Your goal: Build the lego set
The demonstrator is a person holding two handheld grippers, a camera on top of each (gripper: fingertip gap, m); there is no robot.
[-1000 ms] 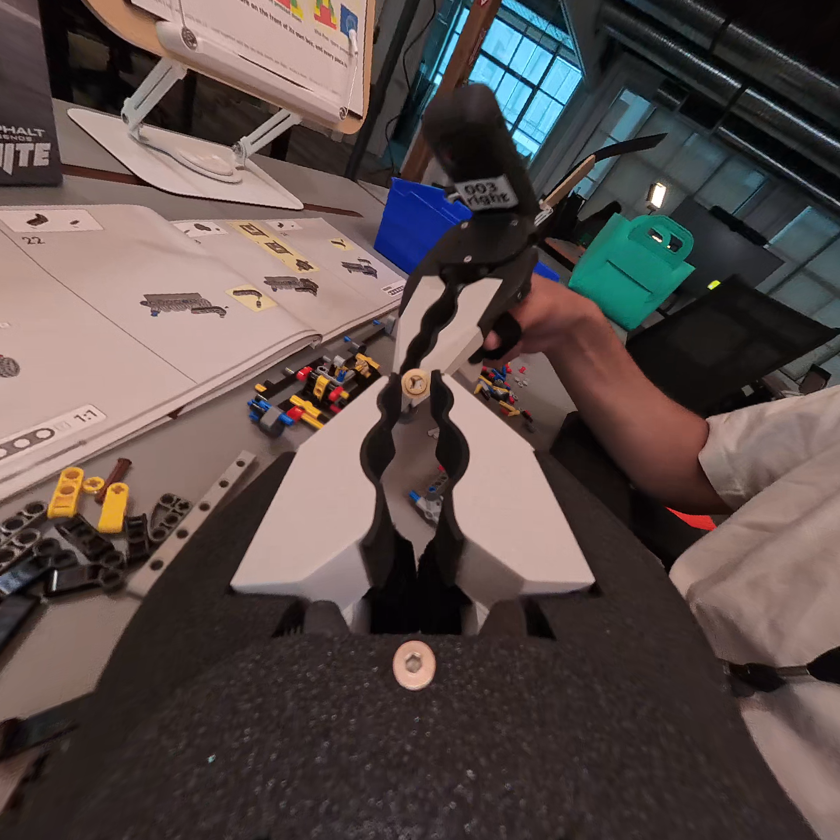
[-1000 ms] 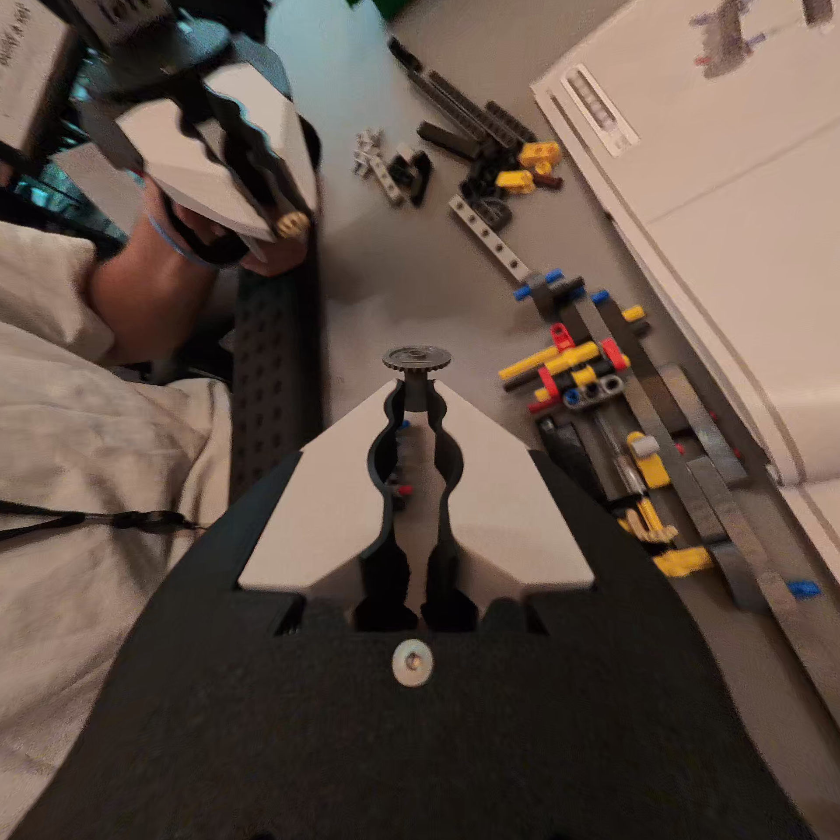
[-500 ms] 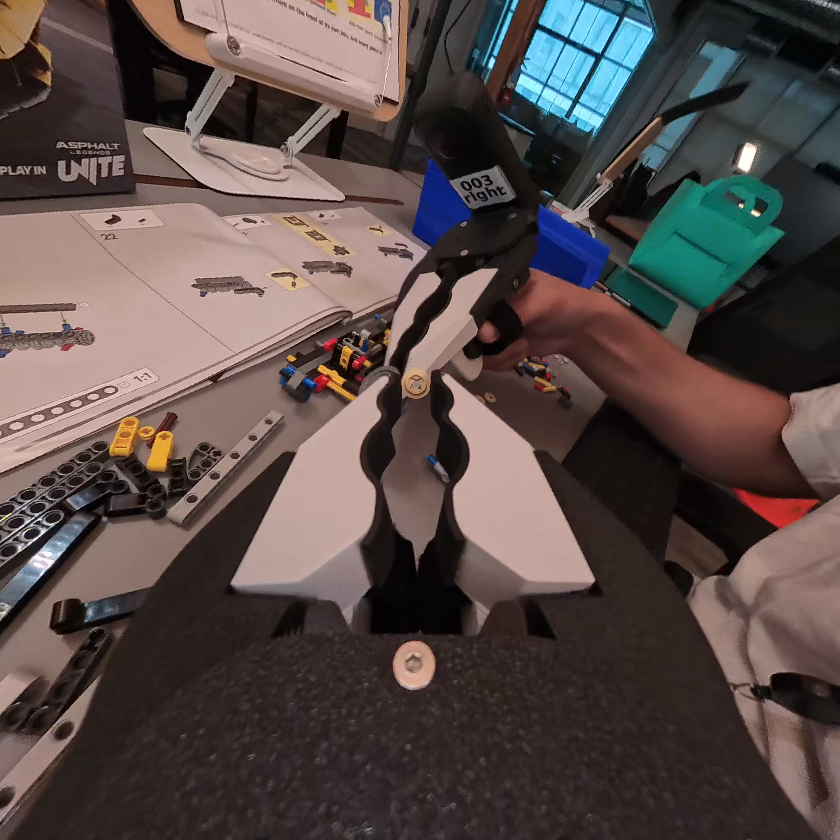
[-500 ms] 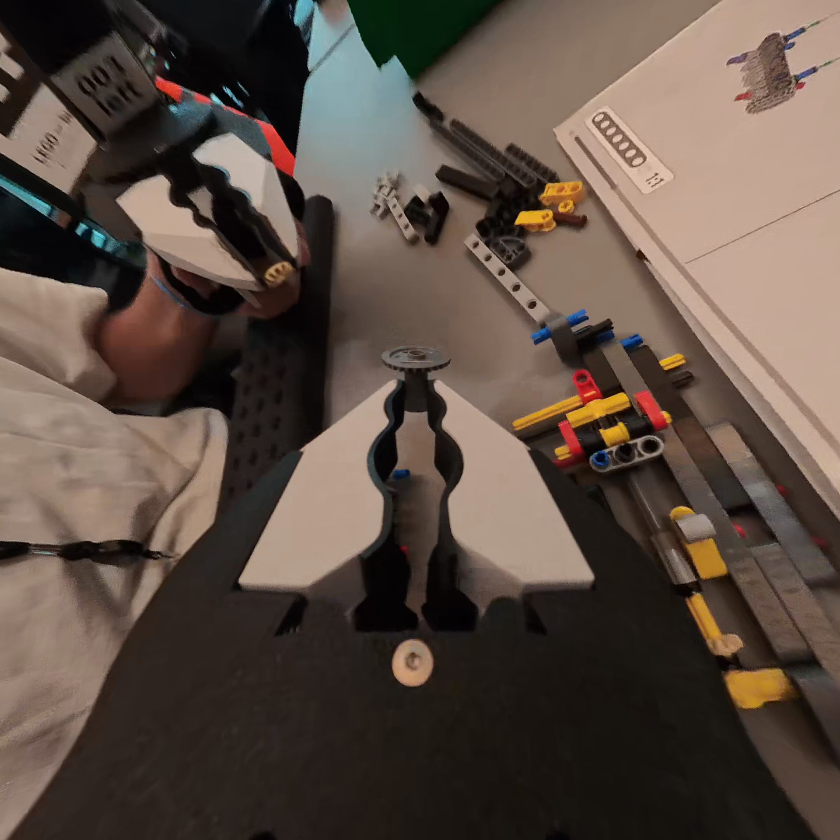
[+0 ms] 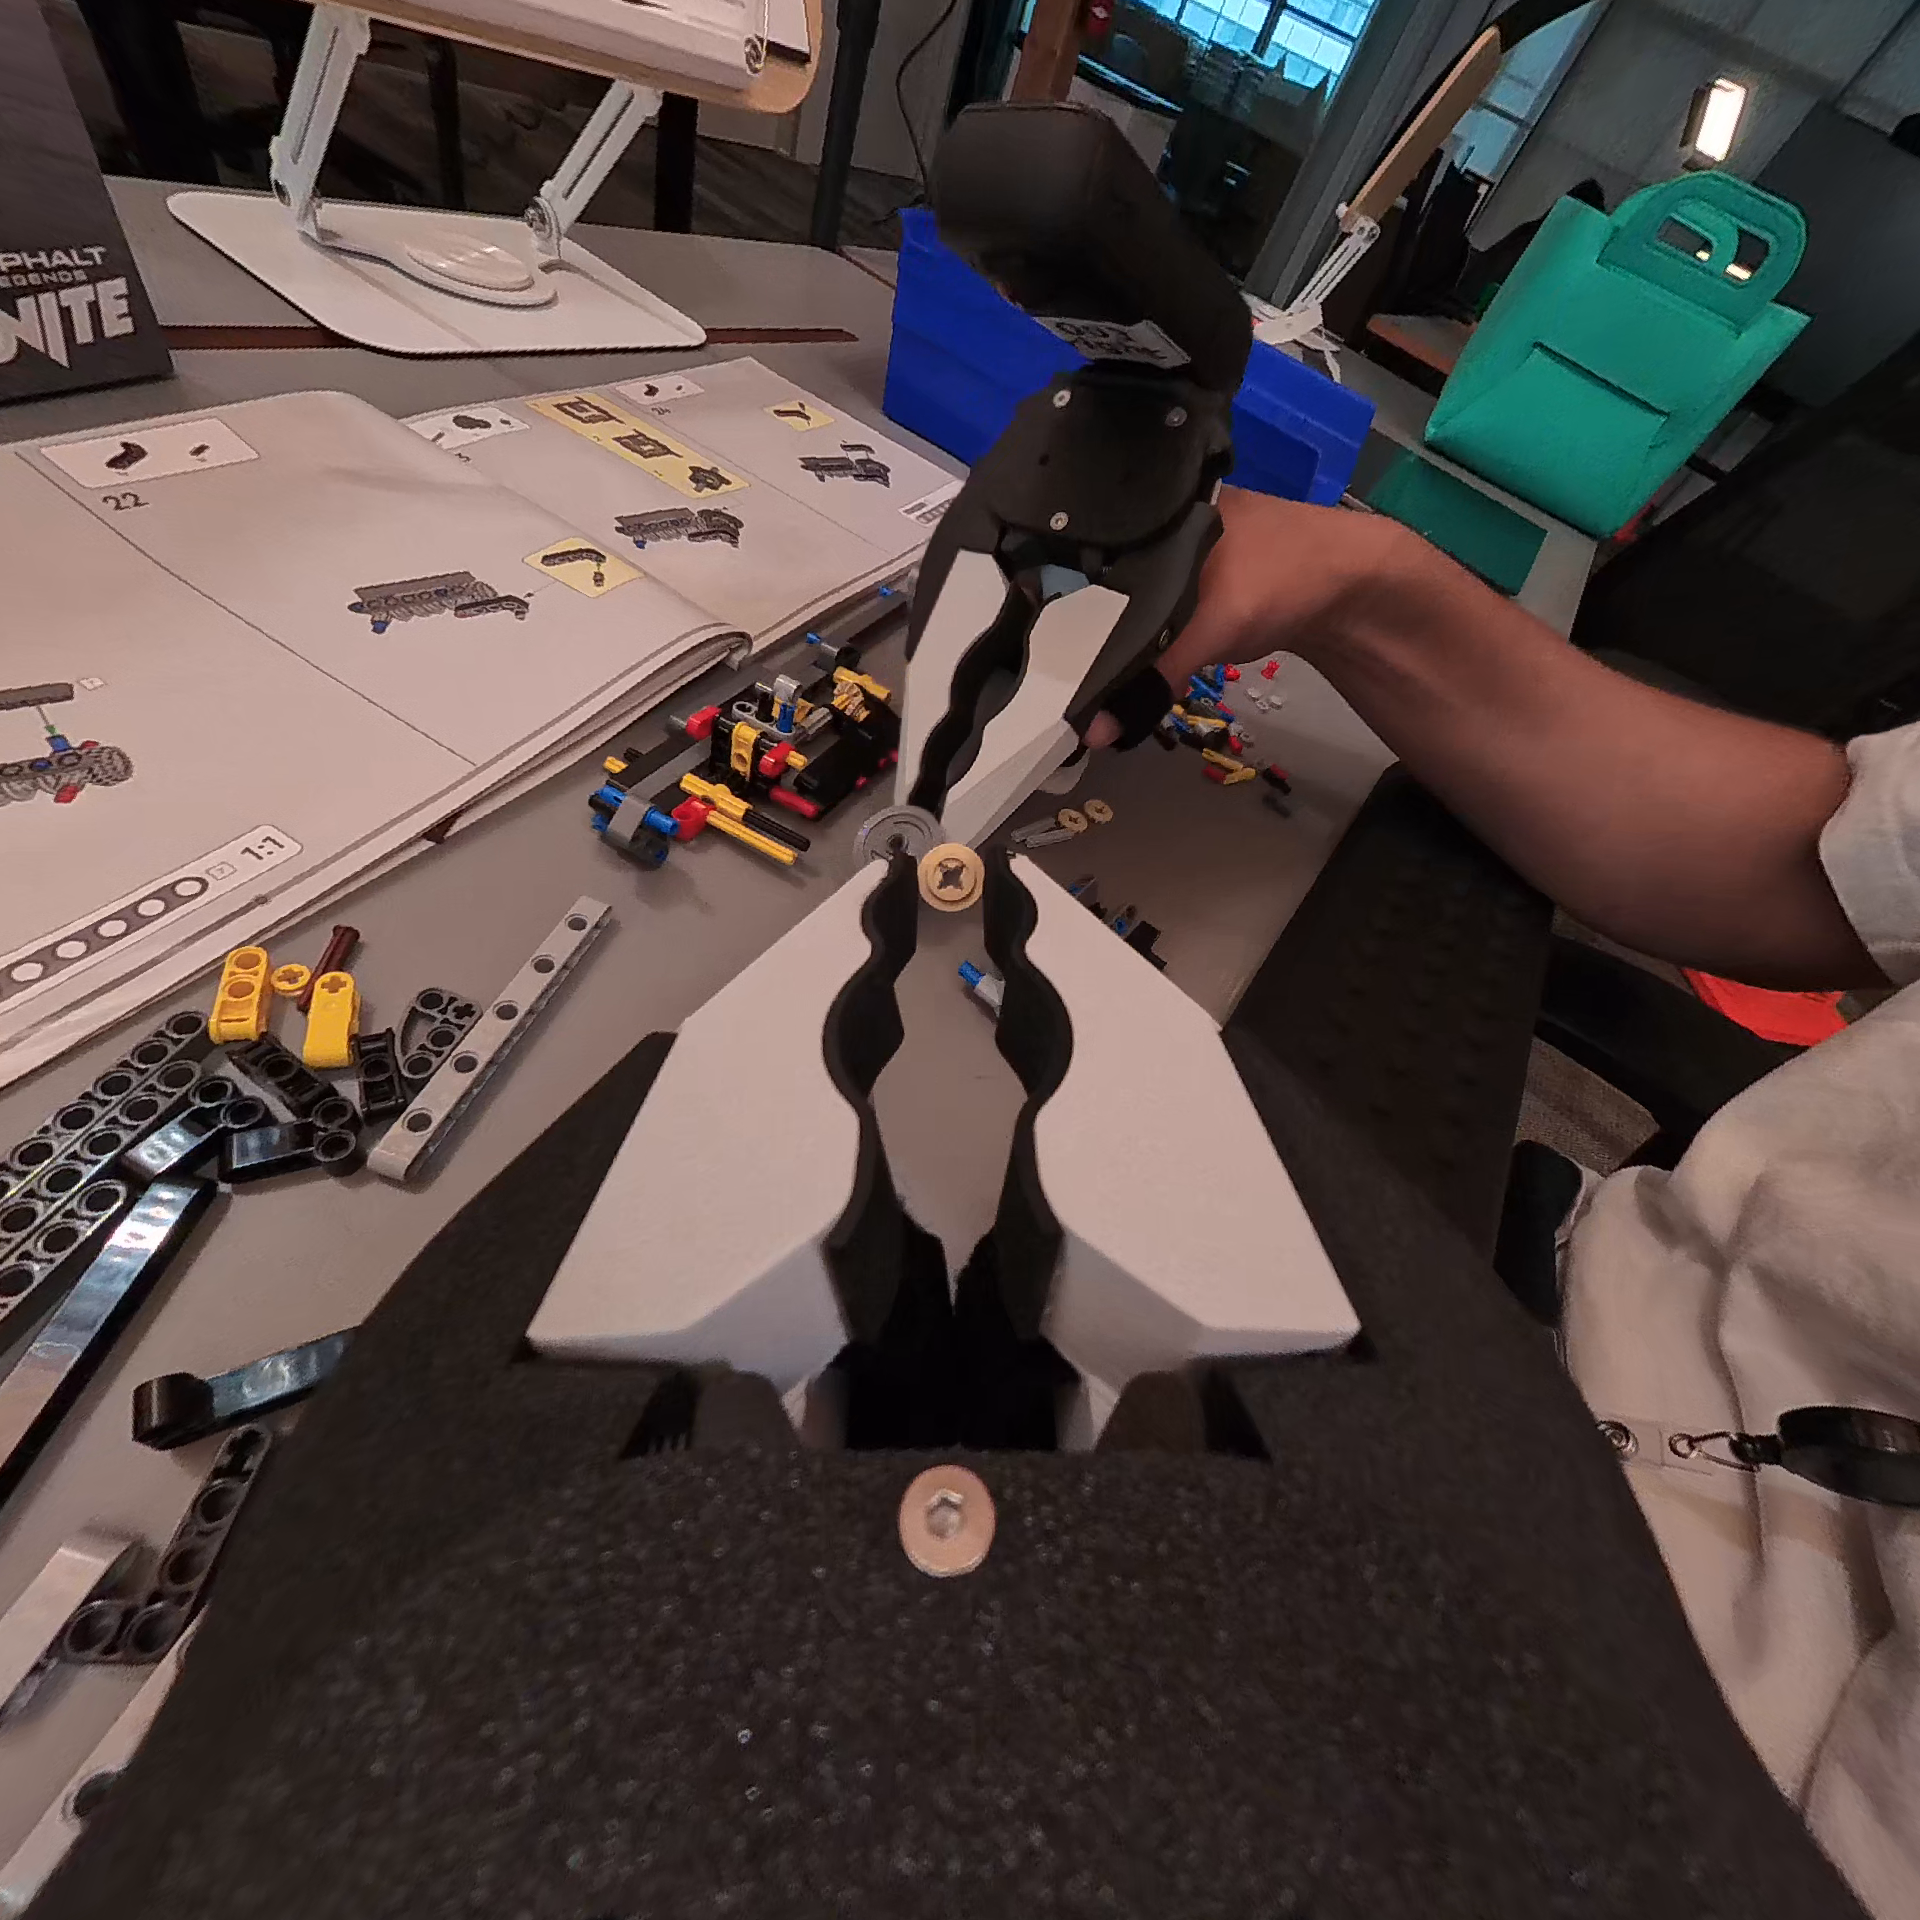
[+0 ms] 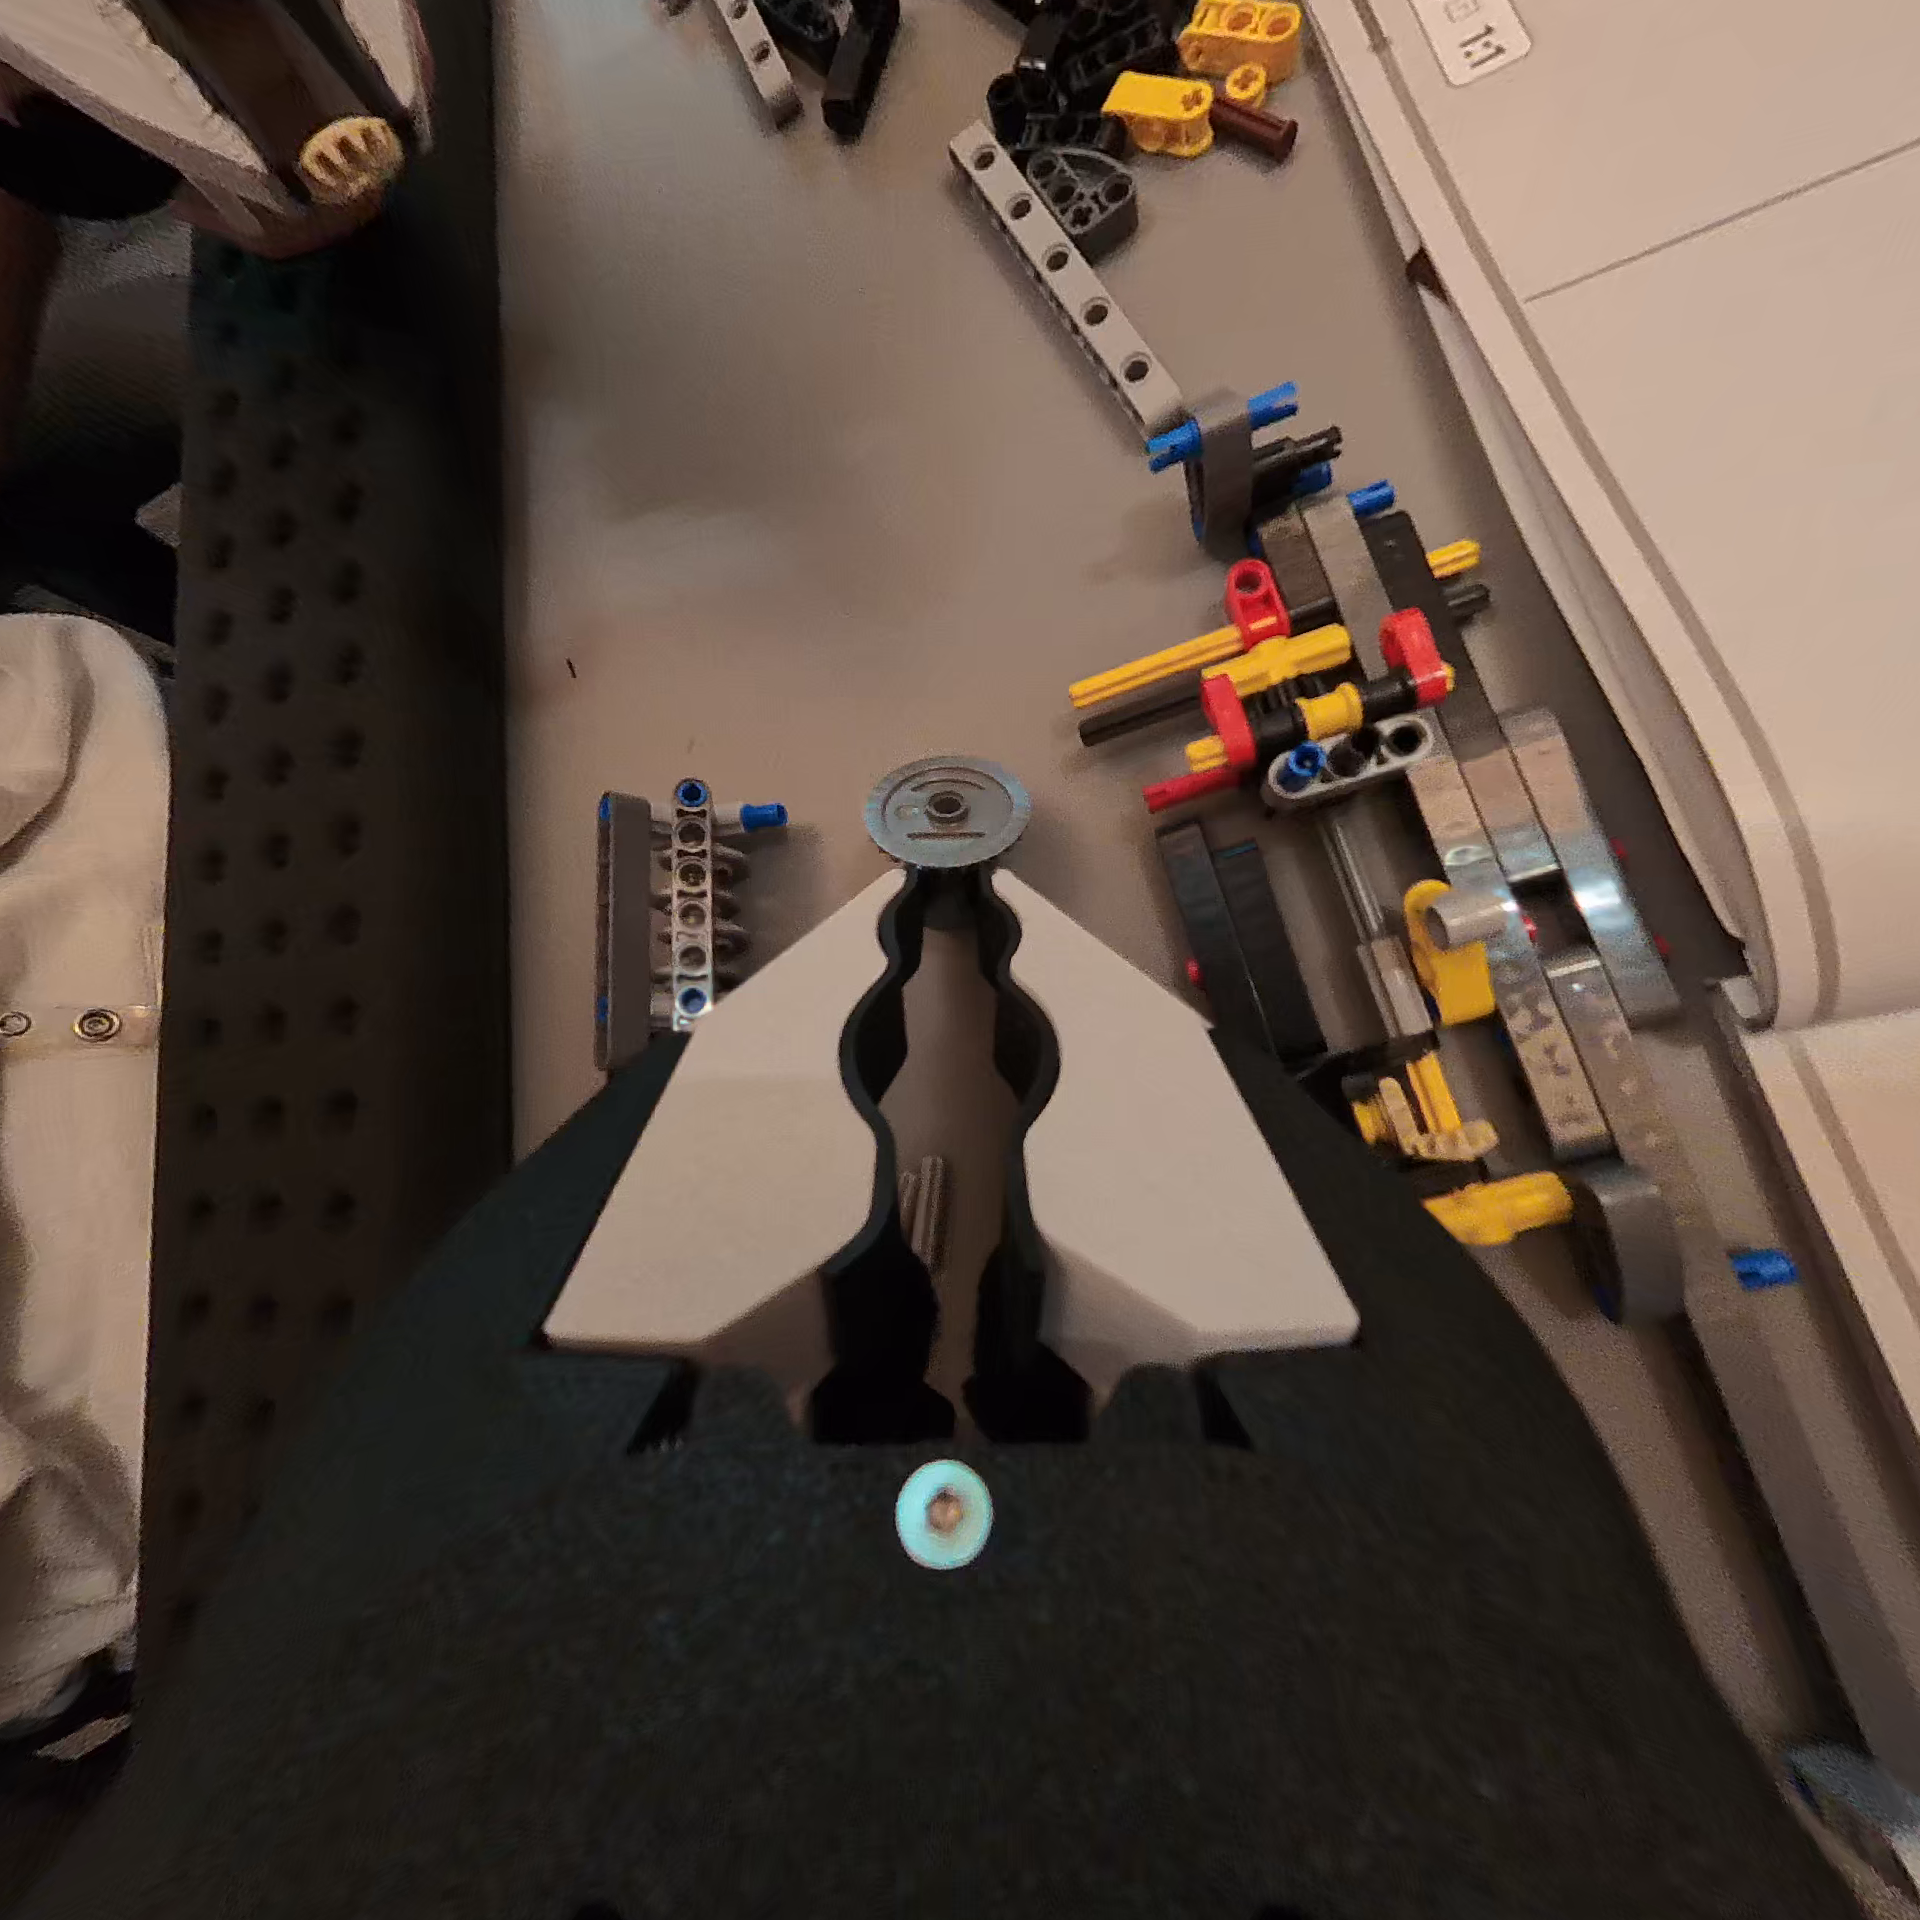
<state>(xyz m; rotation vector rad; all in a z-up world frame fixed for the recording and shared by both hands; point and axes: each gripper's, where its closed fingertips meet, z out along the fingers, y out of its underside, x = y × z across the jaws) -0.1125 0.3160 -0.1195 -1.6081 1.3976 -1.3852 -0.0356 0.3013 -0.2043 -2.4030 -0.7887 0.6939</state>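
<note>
Pinching tan gear [image 5: 950, 878], left tongs [image 5: 950, 896] hide its shaft.

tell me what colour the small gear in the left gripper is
Tan, a pale beige: the small gear sits pinched at the left gripper tips, clearest in the left wrist view.

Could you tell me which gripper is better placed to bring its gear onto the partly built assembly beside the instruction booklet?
Right, probably: the right gripper holds the grey gear low beside the assembly.
</note>
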